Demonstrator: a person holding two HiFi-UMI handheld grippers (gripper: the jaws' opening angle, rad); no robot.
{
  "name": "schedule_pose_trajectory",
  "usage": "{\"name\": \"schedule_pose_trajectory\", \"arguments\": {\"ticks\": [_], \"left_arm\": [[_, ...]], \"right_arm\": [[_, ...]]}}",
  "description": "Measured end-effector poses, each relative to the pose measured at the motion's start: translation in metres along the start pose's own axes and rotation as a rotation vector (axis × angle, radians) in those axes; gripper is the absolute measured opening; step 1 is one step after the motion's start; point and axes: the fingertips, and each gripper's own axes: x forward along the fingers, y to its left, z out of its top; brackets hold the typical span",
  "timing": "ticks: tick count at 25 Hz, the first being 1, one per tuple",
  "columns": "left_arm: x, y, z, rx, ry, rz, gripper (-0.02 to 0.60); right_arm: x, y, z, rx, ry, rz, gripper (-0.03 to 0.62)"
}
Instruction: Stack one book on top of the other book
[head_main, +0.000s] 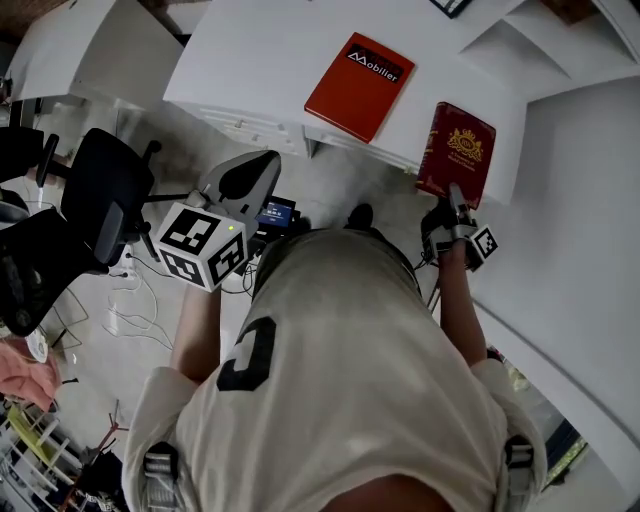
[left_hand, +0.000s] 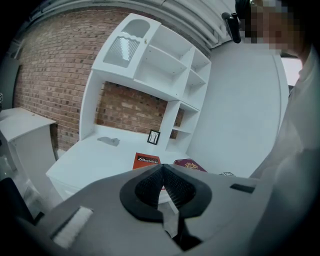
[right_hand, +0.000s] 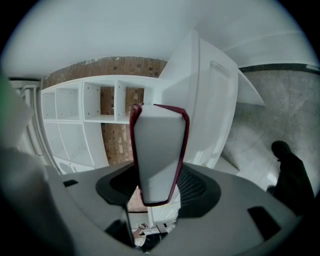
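An orange-red book (head_main: 358, 86) lies flat on the white desk (head_main: 250, 60). To its right a dark red book with a gold emblem (head_main: 457, 150) overhangs the desk's front edge, with my right gripper (head_main: 453, 195) shut on its near end. In the right gripper view the book's pale page edge (right_hand: 157, 150) stands between the jaws. My left gripper (head_main: 268, 160) hovers over the floor, left of and short of the desk, shut on nothing. From the left gripper view both the orange-red book (left_hand: 147, 160) and the dark red book (left_hand: 190, 164) show beyond the closed gripper (left_hand: 161, 169).
A black office chair (head_main: 100, 190) and loose cables (head_main: 135, 300) are on the floor at the left. A white shelf unit (left_hand: 160, 65) rises behind the desk, with a small picture frame (left_hand: 153, 136) and a grey object (left_hand: 109, 141) on the desktop. A white wall panel (head_main: 580, 230) runs along the right.
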Motion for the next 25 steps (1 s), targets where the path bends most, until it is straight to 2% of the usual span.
{"name": "schedule_pose_trajectory", "arguments": {"ticks": [14,20,25], "left_arm": [[-0.024,0.014,-0.005,0.038,-0.022,-0.101,0.003],[-0.047,0.017,-0.014,0.023,-0.011,-0.132,0.003],[-0.044,0.026,-0.018,0.008,0.006,-0.168,0.003]], "right_arm": [[-0.037,0.04,-0.039,-0.006,-0.114,0.089,0.218],[-0.063,0.059,-0.064,0.0,-0.151,0.119,0.218],[-0.065,0.07,-0.079,-0.003,-0.16,0.13,0.218]]}}
